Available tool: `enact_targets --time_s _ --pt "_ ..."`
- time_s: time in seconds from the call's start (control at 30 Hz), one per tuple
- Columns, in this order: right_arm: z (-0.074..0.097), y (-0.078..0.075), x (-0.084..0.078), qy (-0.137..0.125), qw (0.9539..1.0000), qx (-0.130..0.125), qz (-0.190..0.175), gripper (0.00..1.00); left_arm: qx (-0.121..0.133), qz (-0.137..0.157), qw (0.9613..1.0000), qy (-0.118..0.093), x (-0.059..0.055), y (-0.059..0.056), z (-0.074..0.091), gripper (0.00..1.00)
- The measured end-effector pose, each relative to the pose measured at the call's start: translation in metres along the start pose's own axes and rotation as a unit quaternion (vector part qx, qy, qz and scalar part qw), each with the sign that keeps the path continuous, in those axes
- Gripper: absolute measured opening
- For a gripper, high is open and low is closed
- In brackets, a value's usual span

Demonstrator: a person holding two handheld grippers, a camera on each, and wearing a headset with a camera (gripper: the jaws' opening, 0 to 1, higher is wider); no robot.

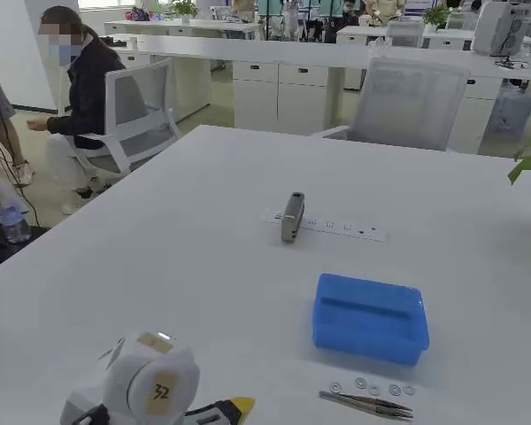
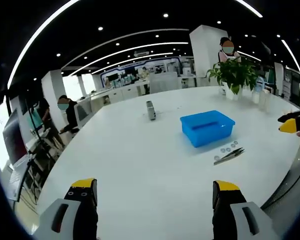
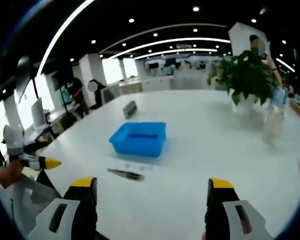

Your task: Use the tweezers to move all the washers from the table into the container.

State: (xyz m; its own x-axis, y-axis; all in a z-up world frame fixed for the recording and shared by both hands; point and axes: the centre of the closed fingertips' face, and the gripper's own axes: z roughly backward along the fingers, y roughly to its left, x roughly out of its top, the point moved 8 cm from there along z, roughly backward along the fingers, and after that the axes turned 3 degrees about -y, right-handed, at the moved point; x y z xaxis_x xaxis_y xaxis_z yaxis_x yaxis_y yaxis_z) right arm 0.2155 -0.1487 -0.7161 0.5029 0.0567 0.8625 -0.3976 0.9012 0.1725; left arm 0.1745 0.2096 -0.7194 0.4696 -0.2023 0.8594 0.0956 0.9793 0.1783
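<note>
Left gripper (image 2: 154,185) and right gripper (image 3: 152,183): jaws wide, empty. Tweezers (image 1: 367,404) untouched on counter (image 1: 203,266) beside washers (image 1: 372,387); container (image 1: 370,319) apparently empty, nothing transferred yet.

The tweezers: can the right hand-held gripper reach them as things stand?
Probably yes. The right hand-held gripper is open, and the tweezers lie ahead of it on the table, nothing between them.
</note>
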Motion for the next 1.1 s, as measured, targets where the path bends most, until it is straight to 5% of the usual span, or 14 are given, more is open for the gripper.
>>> enact_targets --time_s 1.1 --pt "0.0003 0.0034 -0.001 0.006 1.0 0.0 0.003 0.89 -0.009 -0.01 0.9999 0.008 -0.0014 -0.0027 -0.0021 0.98"
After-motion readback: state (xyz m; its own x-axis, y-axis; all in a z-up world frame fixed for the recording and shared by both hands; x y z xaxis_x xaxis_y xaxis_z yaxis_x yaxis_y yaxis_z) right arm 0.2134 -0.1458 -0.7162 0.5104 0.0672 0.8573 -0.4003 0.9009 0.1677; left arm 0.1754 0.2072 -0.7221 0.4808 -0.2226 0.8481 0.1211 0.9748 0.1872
